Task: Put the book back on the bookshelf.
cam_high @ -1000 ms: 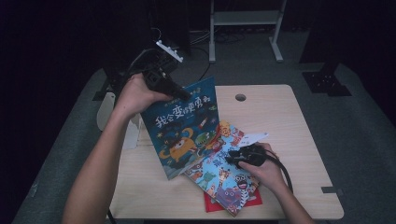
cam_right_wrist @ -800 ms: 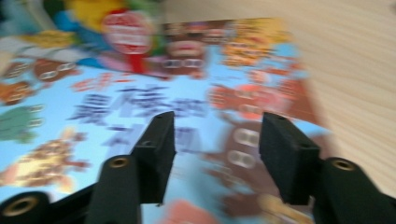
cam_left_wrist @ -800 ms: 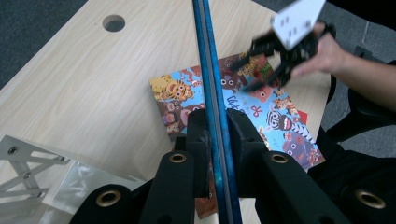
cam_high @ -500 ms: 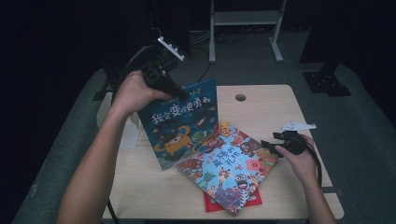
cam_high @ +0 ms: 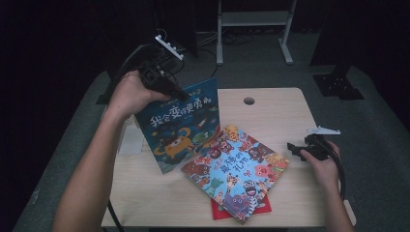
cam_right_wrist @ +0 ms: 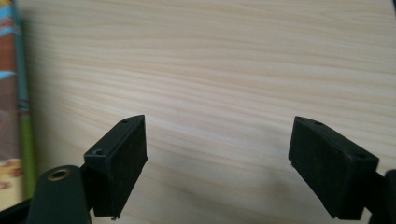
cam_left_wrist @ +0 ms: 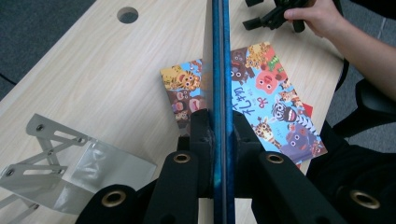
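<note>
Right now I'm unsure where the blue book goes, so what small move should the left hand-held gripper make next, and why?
Probably swing the blue book toward the metal bookend and stand it there. The left hand-held gripper is clamped on the book's top edge and holds it upright. The right hand-held gripper, whose jaws have just been opening, holds nothing over bare table, clear of the animal book.

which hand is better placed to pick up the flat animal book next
Right. The right gripper is open and empty, low over the table just beside the animal book. The left gripper is shut on the blue book, holding it upright on edge, so it isn't free.
</note>
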The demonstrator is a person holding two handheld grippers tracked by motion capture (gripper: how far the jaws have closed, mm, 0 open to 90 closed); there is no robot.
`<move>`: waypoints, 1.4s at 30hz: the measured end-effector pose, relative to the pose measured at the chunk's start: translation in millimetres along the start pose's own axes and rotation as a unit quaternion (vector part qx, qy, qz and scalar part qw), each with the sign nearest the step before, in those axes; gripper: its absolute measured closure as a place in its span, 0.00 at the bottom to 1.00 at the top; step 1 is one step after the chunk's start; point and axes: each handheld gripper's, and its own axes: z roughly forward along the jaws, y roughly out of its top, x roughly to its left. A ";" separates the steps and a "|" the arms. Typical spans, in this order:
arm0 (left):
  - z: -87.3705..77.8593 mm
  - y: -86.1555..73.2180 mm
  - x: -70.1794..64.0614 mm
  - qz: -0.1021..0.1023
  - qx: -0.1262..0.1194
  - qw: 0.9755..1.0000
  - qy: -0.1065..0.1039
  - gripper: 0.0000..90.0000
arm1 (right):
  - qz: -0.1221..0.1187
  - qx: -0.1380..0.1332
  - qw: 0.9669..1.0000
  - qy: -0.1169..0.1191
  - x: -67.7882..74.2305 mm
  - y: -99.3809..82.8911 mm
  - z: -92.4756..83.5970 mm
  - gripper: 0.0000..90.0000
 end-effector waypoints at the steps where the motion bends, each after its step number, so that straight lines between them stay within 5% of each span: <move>1: -1.7 -0.8 0.1 0.000 -0.001 1.000 0.001 0.92 | -0.003 0.003 1.000 -0.006 -0.8 -0.6 1.2 0.20; 8: -14.0 -8.7 1.6 -0.011 -0.002 1.000 0.009 0.92 | -0.018 0.024 0.999 -0.031 -1.0 -4.3 9.3 0.18; 15: -26.4 -19.3 6.1 -0.026 0.000 0.999 0.026 0.91 | -0.016 0.019 0.999 -0.028 -0.9 -5.1 11.3 0.16; 28: -45.9 -38.7 8.6 -0.040 -0.006 0.999 0.019 0.91 | -0.016 0.019 0.999 -0.028 -1.0 -4.6 12.0 0.15; 42: -73.4 -71.2 20.3 -0.081 -0.009 0.995 0.053 0.91 | -0.018 0.020 0.999 -0.026 -0.9 -4.4 12.2 0.15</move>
